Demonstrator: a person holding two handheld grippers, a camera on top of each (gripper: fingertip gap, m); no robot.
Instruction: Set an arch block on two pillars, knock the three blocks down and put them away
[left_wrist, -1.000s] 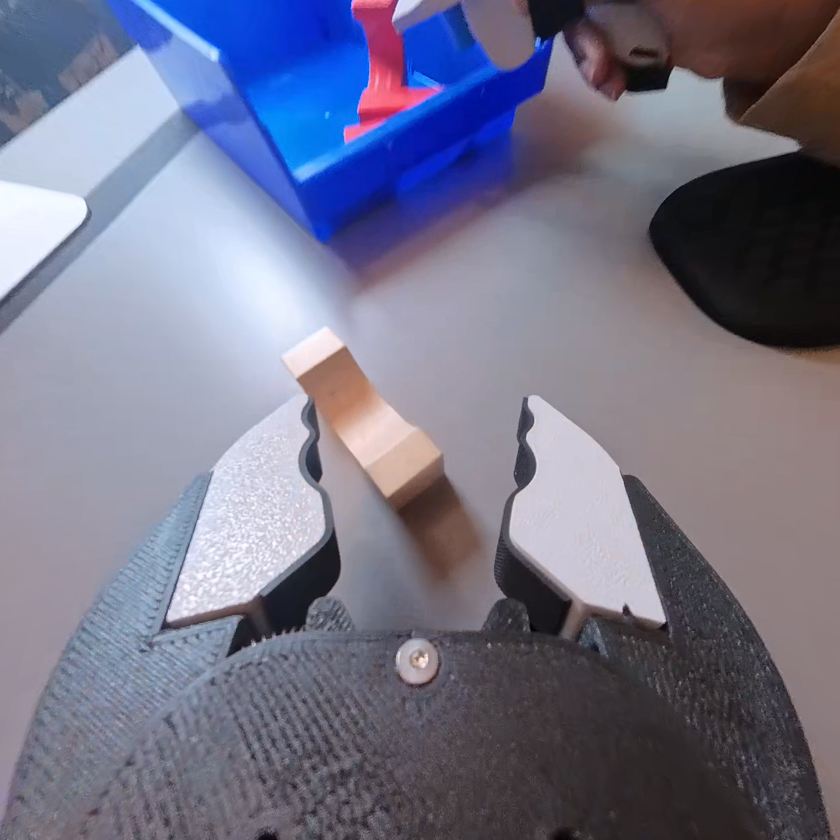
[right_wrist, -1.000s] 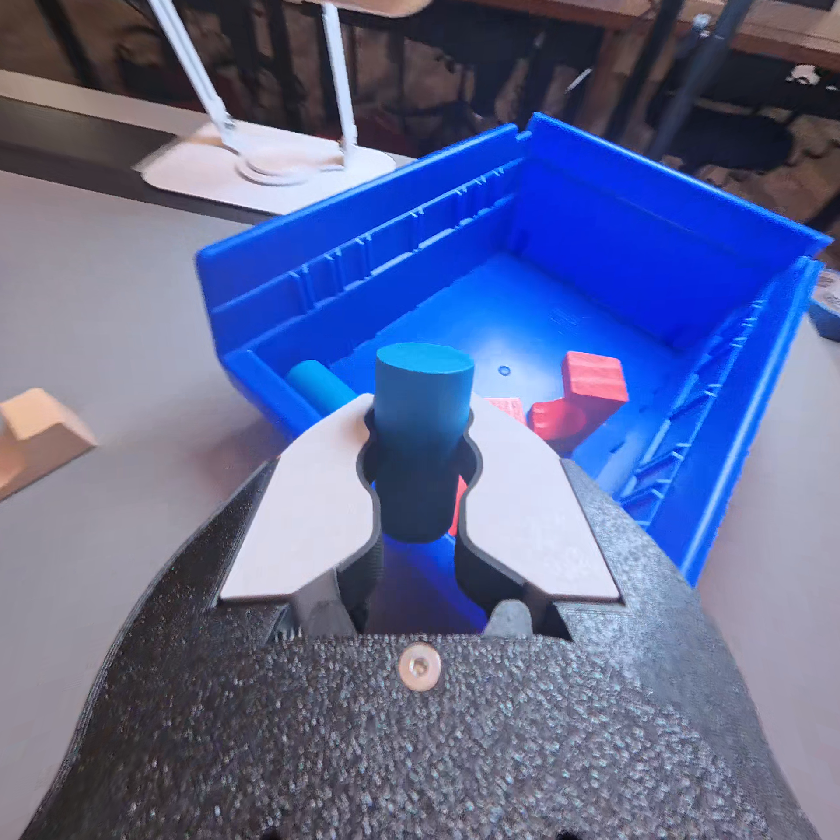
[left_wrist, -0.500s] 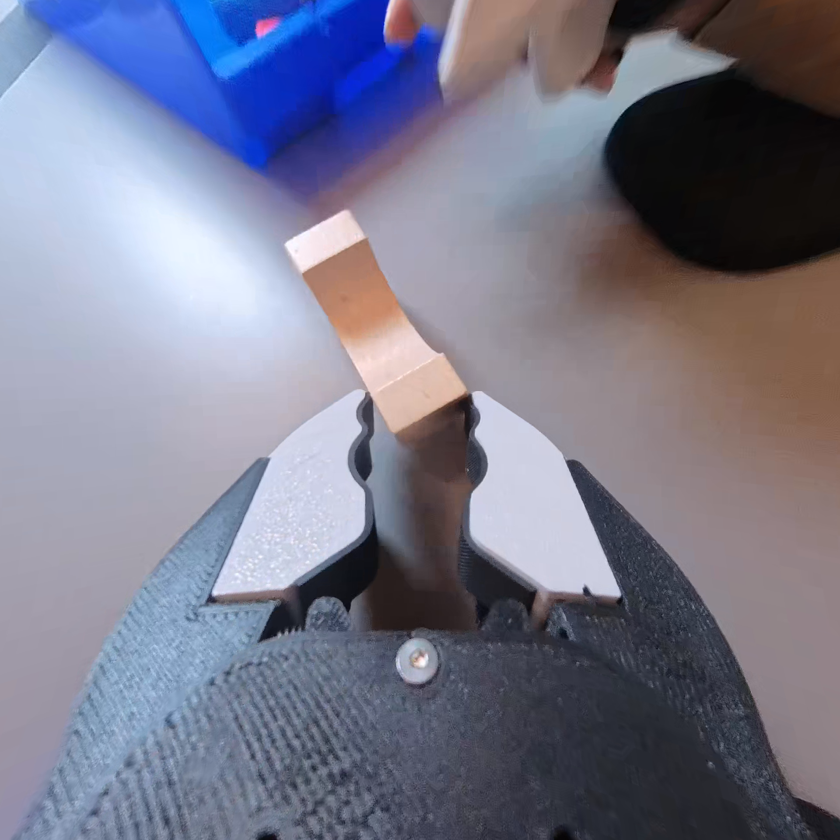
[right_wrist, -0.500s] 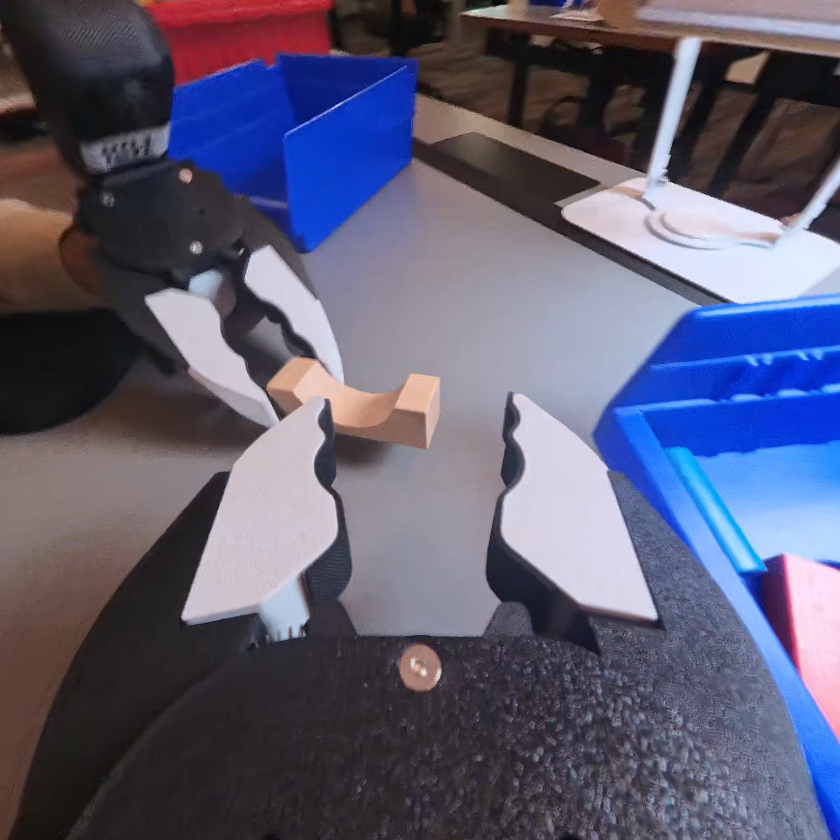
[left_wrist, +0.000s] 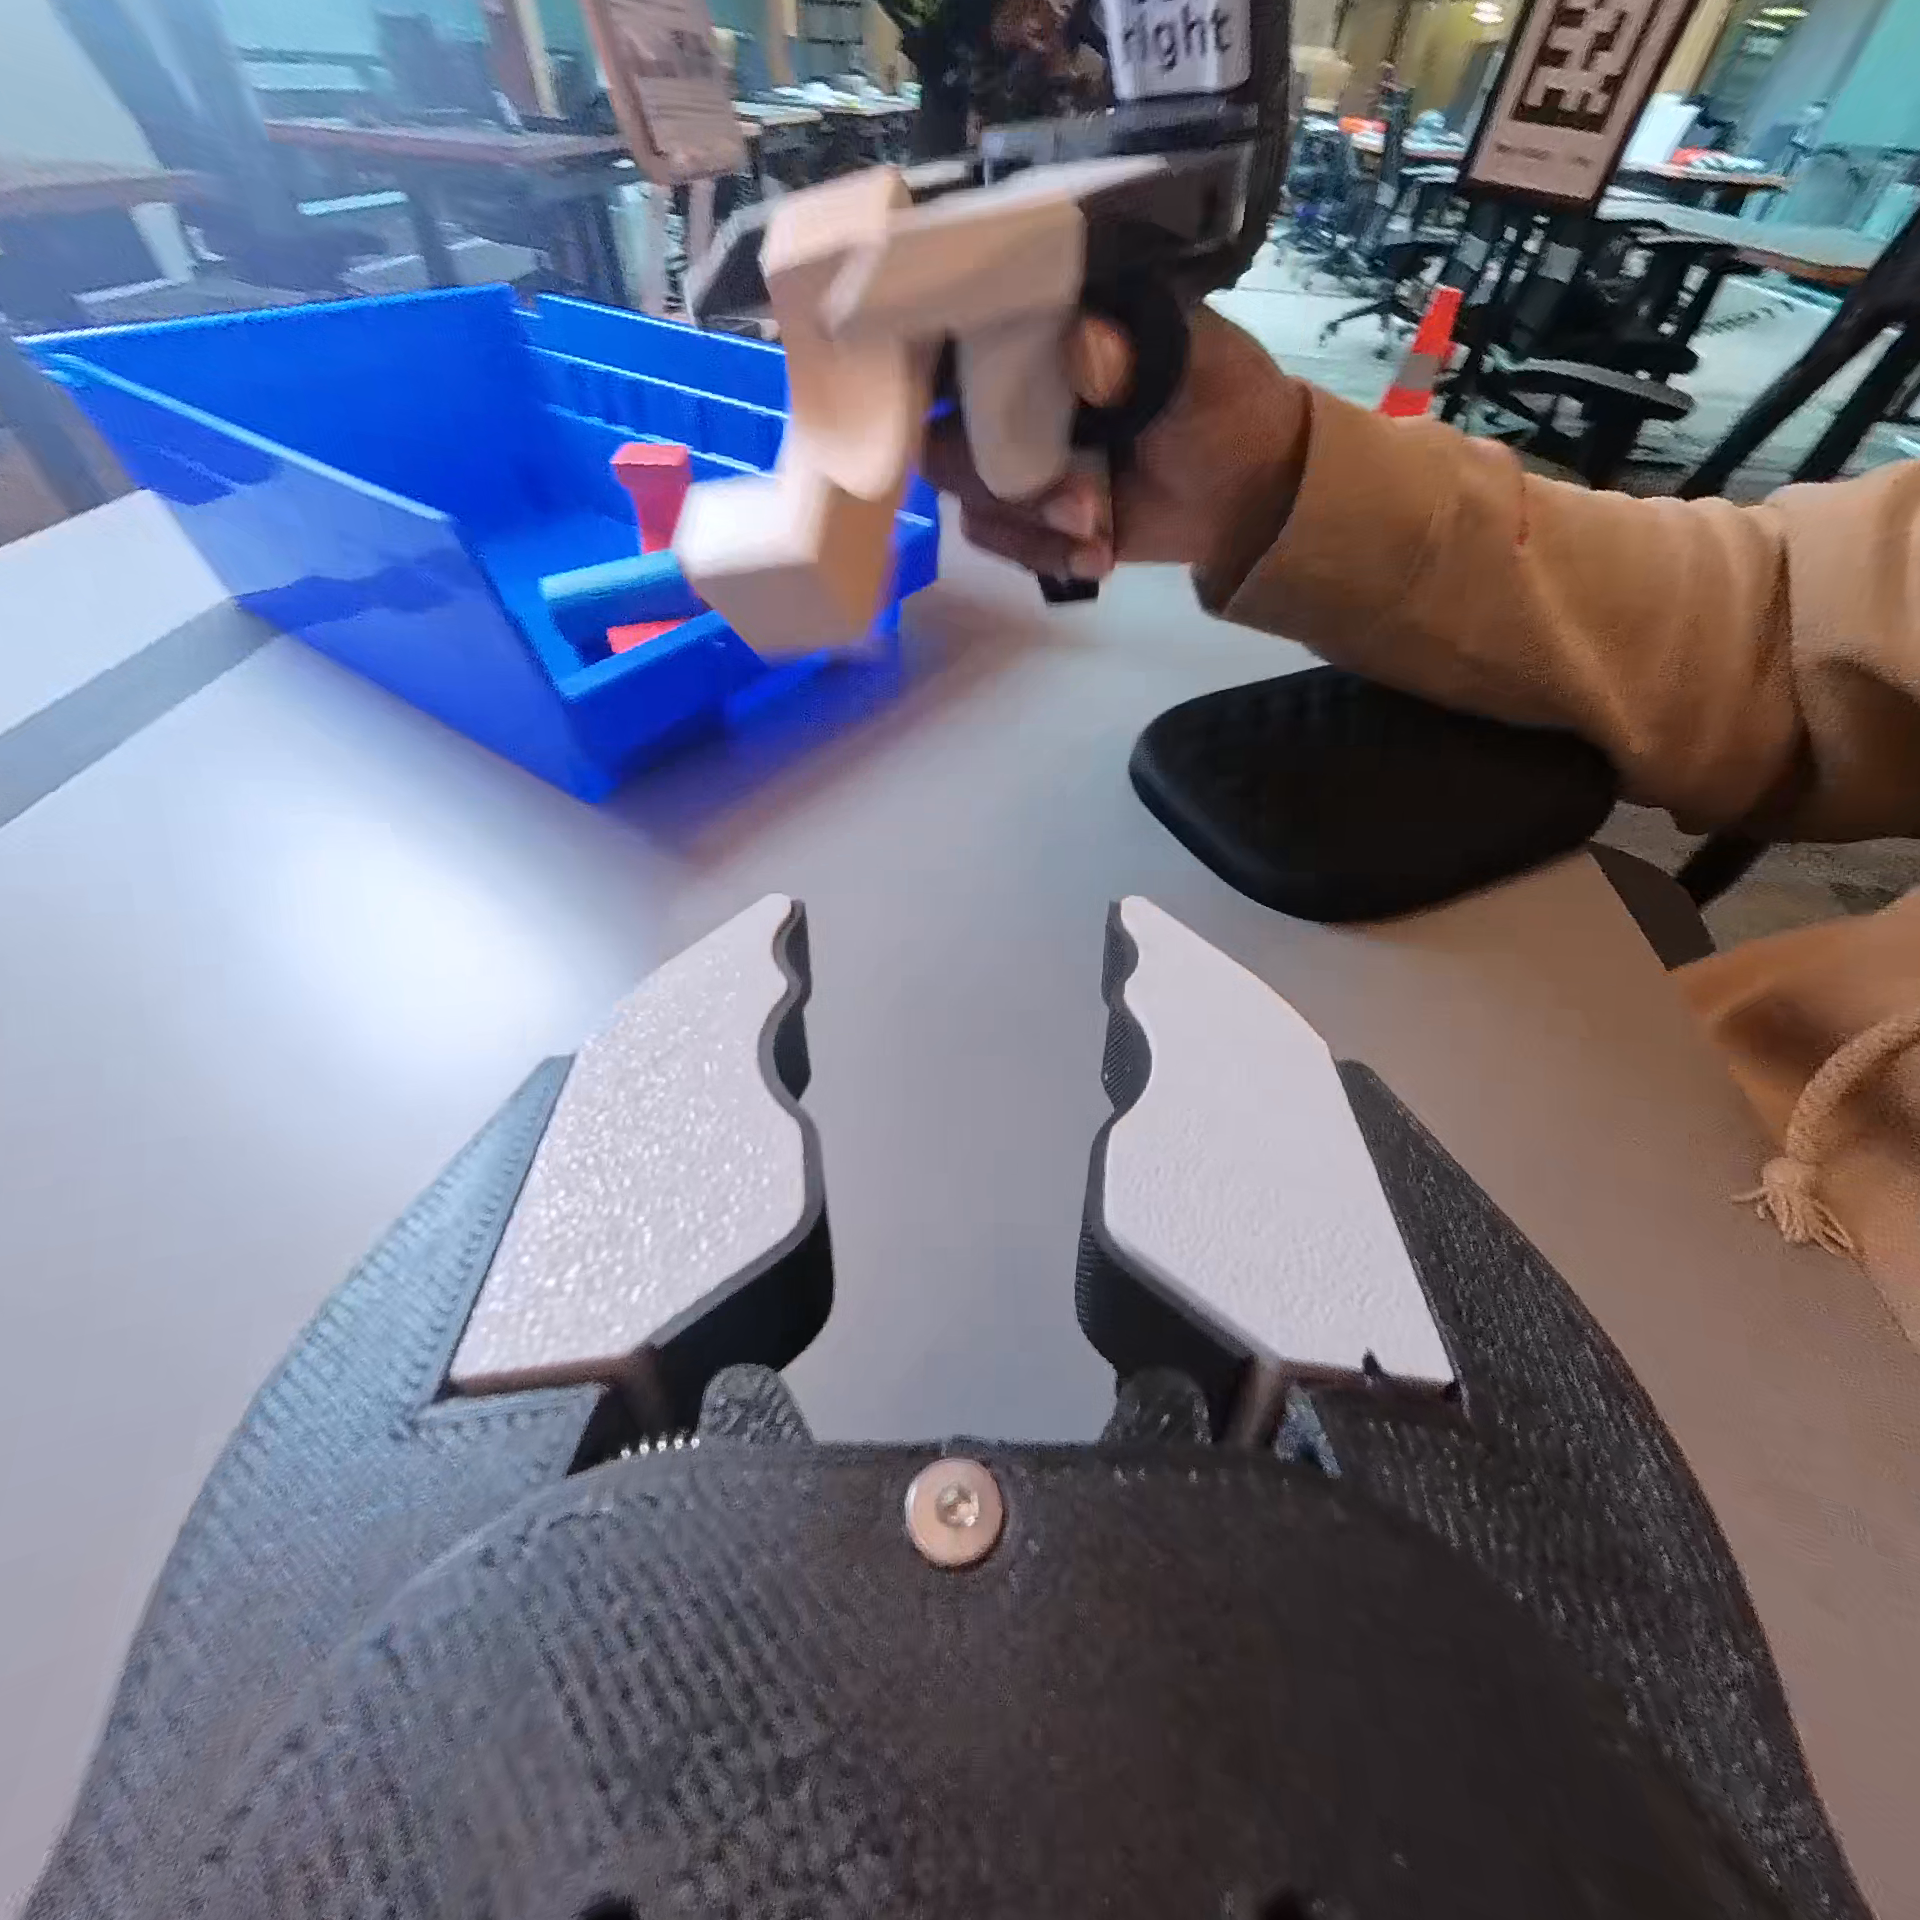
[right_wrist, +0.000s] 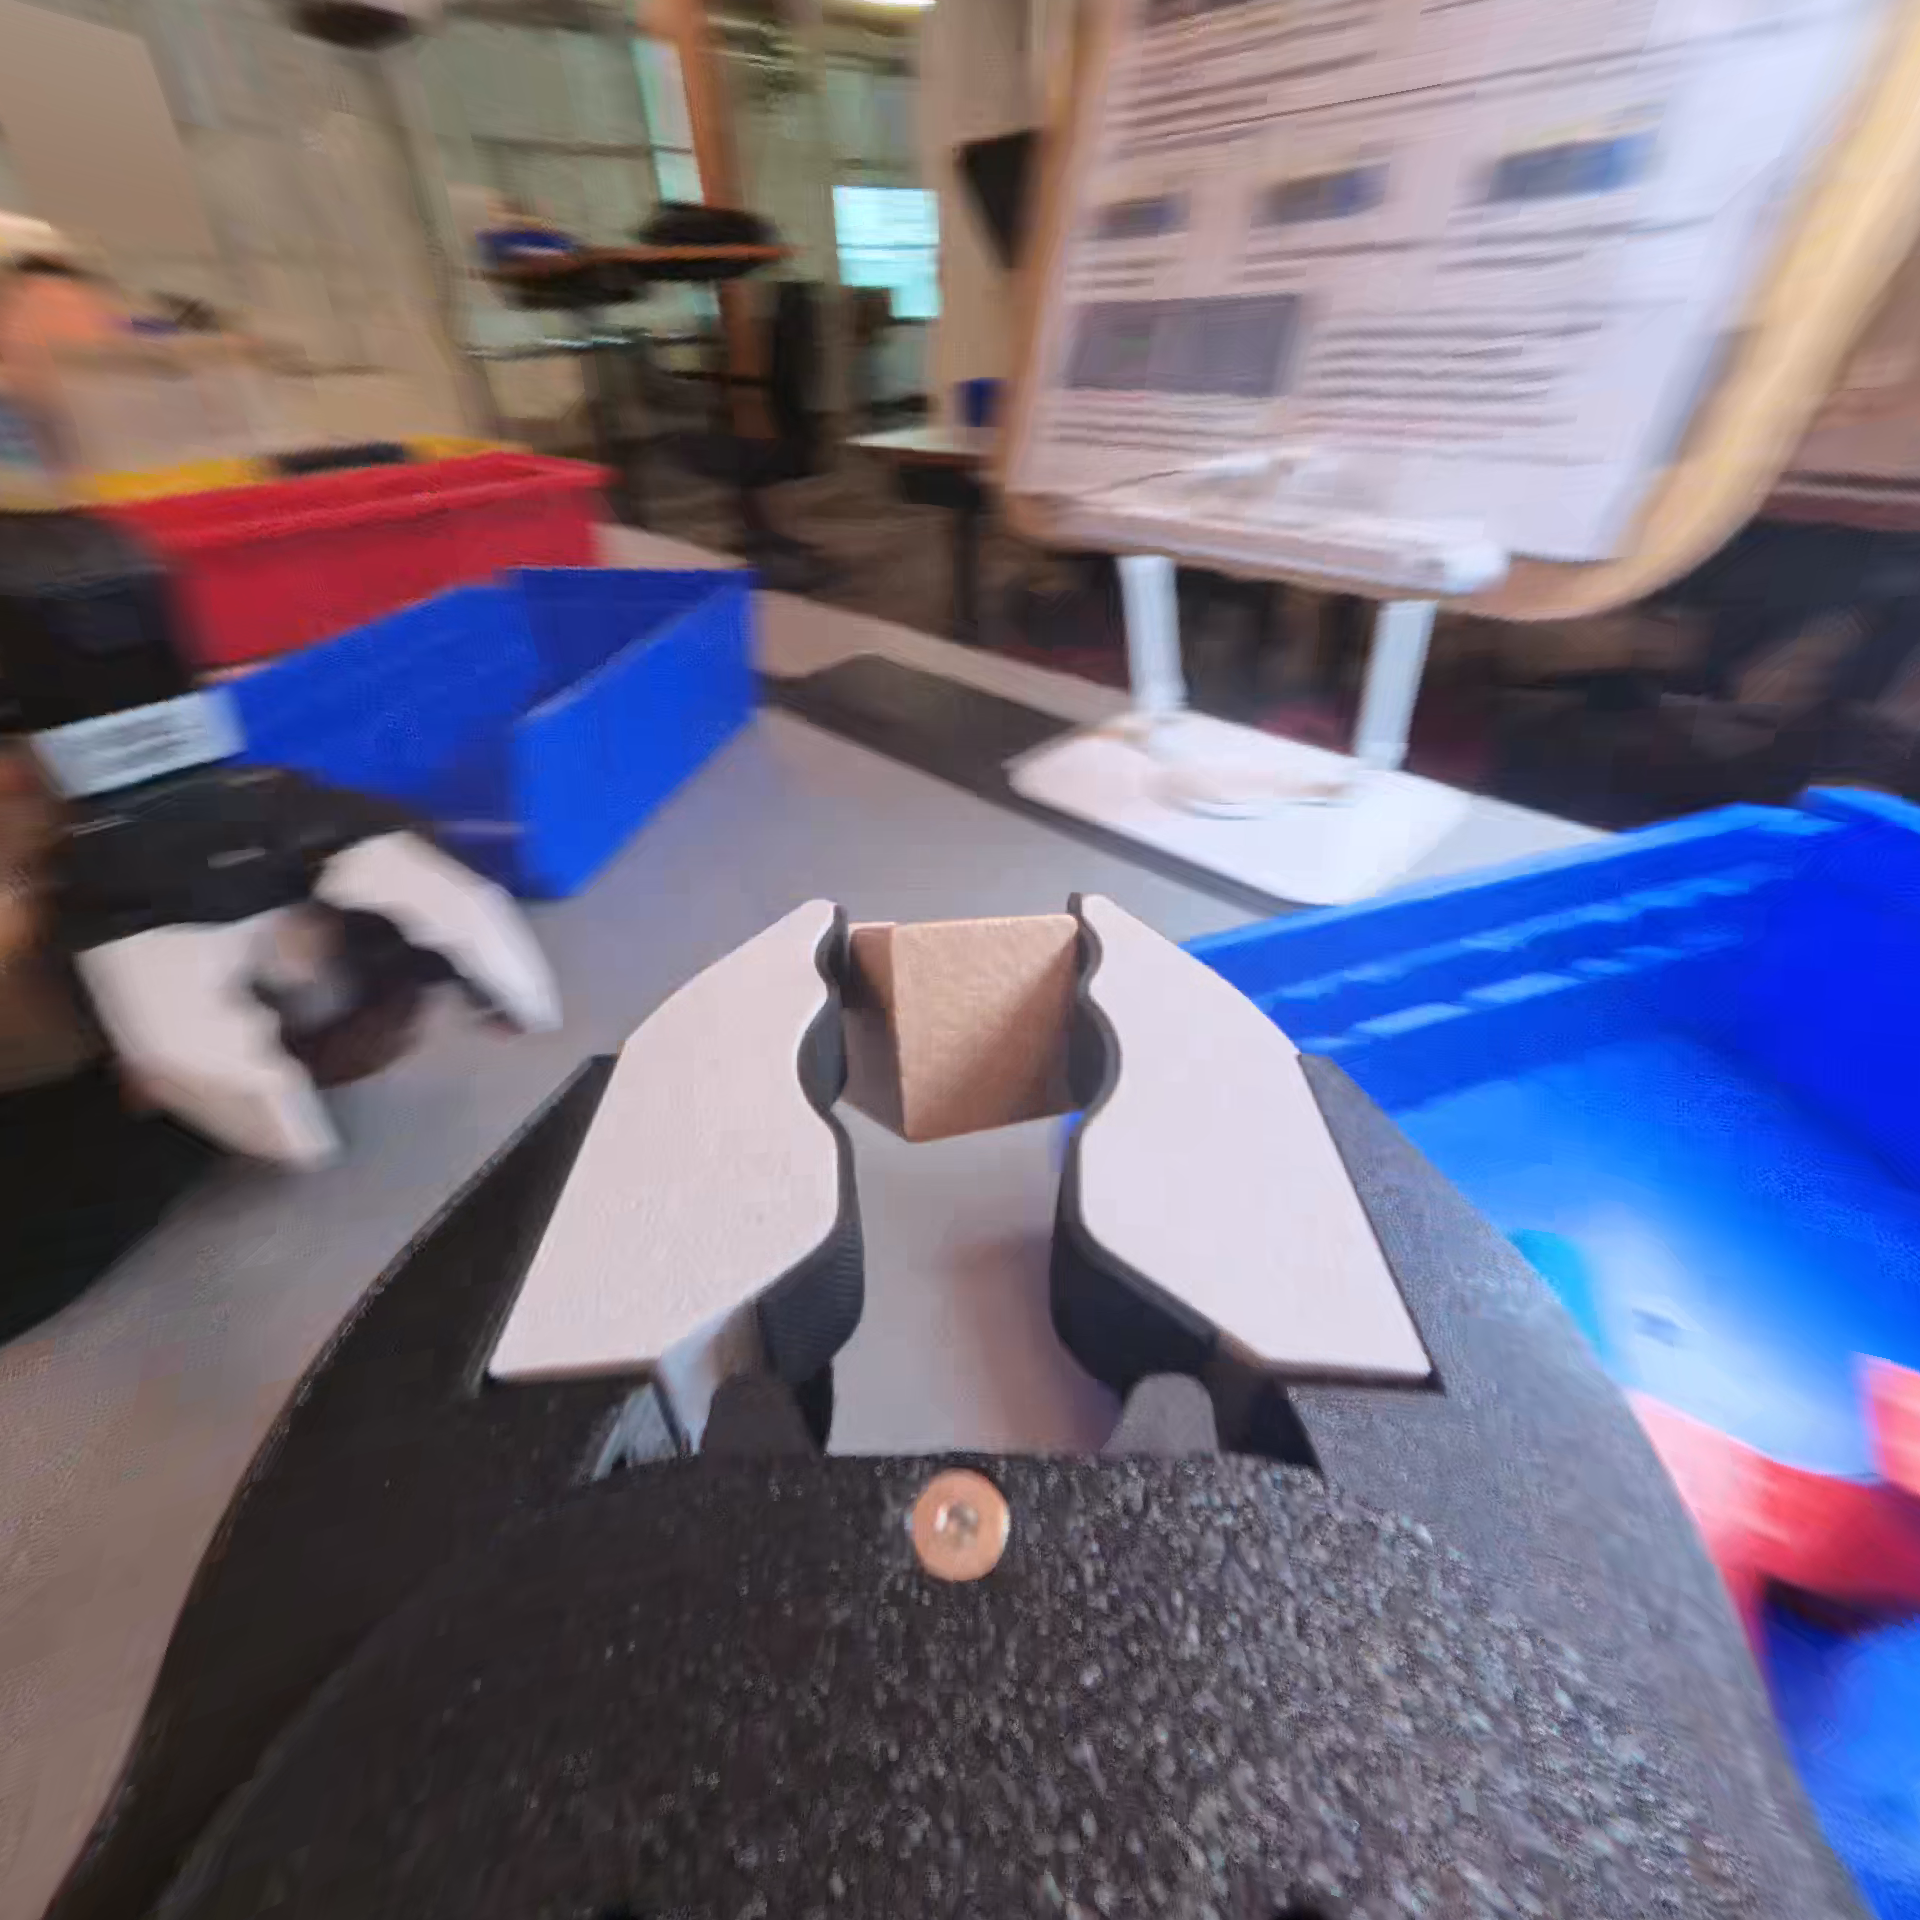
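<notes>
The left gripper (left_wrist: 951, 925), black textured plastic with pale grey fingers (left_wrist: 665, 1143), sits nearest in its own view with its jaws spread and nothing between them, only the bare grey tabletop (left_wrist: 312, 935) showing in the gap. In the right wrist view the same gripper (right_wrist: 312, 997) appears blurred at the left, also agape and empty.

The right gripper (right_wrist: 961, 914), of the same build, has its pale fingers (right_wrist: 707, 1143) drawn in and pinching one end of the plain wooden arch block (right_wrist: 956, 1029); a squared, light tan end face shows between the fingertips. Seen from the left wrist view, the arch block (left_wrist: 831, 416) hangs in the air from the right gripper (left_wrist: 997, 312), lifted clear of the table, its curved underside and free foot pointing down toward the near rim of the blue plastic bin (left_wrist: 416, 582). It lies far ahead of the left gripper, well apart from it. A hand (left_wrist: 1143, 457) in a tan sleeve holds the right gripper.

Inside the bin, a teal cylinder block (left_wrist: 613, 592) lies on its side beside a red arch block (left_wrist: 649, 488). A black rounded pad (left_wrist: 1351, 790) rests on the table at the right. Farther off, a second blue bin (right_wrist: 540, 717) and a red bin (right_wrist: 353, 540) stand, blurred.
</notes>
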